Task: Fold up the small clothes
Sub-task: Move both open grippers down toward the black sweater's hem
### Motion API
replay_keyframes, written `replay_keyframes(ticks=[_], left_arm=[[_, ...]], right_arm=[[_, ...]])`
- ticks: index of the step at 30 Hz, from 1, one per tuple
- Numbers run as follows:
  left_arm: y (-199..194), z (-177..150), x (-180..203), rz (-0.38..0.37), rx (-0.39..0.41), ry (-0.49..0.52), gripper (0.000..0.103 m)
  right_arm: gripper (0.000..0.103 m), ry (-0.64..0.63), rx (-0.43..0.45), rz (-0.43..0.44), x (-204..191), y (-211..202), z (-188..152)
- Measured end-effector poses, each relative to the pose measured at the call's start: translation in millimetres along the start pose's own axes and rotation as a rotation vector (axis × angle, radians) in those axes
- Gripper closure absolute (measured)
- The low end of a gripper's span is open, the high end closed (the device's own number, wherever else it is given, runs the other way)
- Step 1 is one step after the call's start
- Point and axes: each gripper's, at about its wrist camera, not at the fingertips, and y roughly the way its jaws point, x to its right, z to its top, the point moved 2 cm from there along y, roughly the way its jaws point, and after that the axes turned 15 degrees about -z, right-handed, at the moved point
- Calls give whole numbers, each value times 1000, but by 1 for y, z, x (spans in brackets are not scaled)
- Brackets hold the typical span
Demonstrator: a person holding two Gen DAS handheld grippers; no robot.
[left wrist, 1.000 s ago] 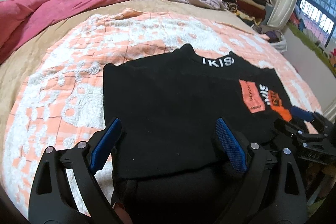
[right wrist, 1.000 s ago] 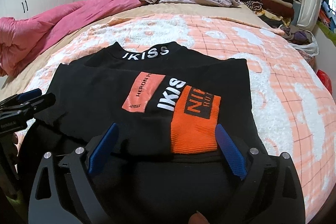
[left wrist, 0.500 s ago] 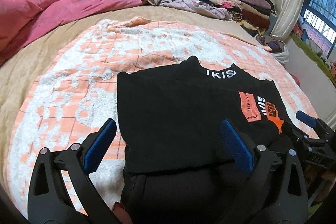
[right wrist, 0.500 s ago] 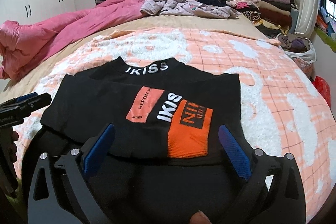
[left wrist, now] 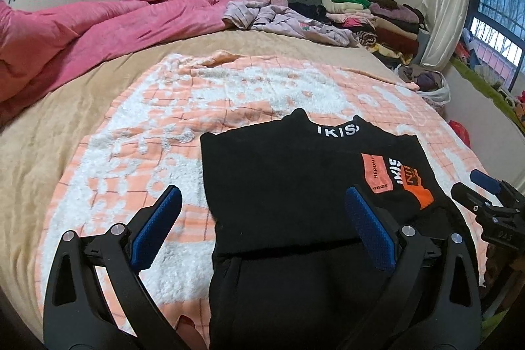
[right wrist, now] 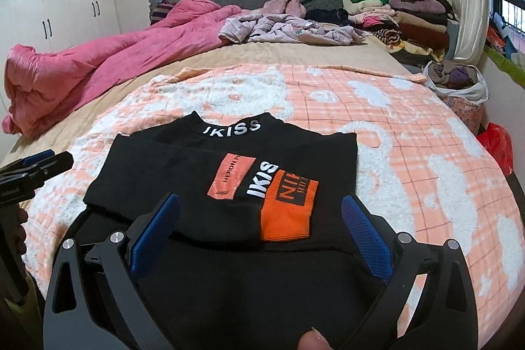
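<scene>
White bag (right wrist: 459, 89) of bundled clothes (right wrist: 451, 75)

**Lettering on the black top**

The folded black knit top (right wrist: 210, 173) carries white capitals "IKISS" across its collar band (right wrist: 231, 128). On the sleeve laid over it, a salmon-pink patch (right wrist: 230, 175) reads "HERON P…", with smaller print beneath that I cannot make out. Beside it run white letters "IKIS" (right wrist: 262, 181), then a bright orange patch (right wrist: 288, 205) with black letters starting "NI", the rest unclear.
</scene>
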Motion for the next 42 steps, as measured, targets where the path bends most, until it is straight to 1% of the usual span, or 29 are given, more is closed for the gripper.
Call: replay_keyframes(ticks=[6,11,14,18,27,35,42], left_arm=[[-19,-6,1,16,7,13,10],[-35,-14,-10,38,6,-16,10],[-45,-14,-16,51,16,-36,10],[-58,-16,-15,64,31,-35,10],[-74,-23,-14,85,31,-29,10],[-84,-39,-19,108,1,-30,10],[-95,-55,-35,141,-26,-69,10]], right_arm=[[5,-13,15,1,1,-18,-1],[5,-13,26,8,2,-31,-2],[5,-15,24,18,0,-36,-4],[5,-34,26,20,-4,-44,-8],[5,-53,12,19,0,-58,-19],[5,-46,-9,7,20,-68,-37],[5,-14,-46,-22,46,-71,-57]])
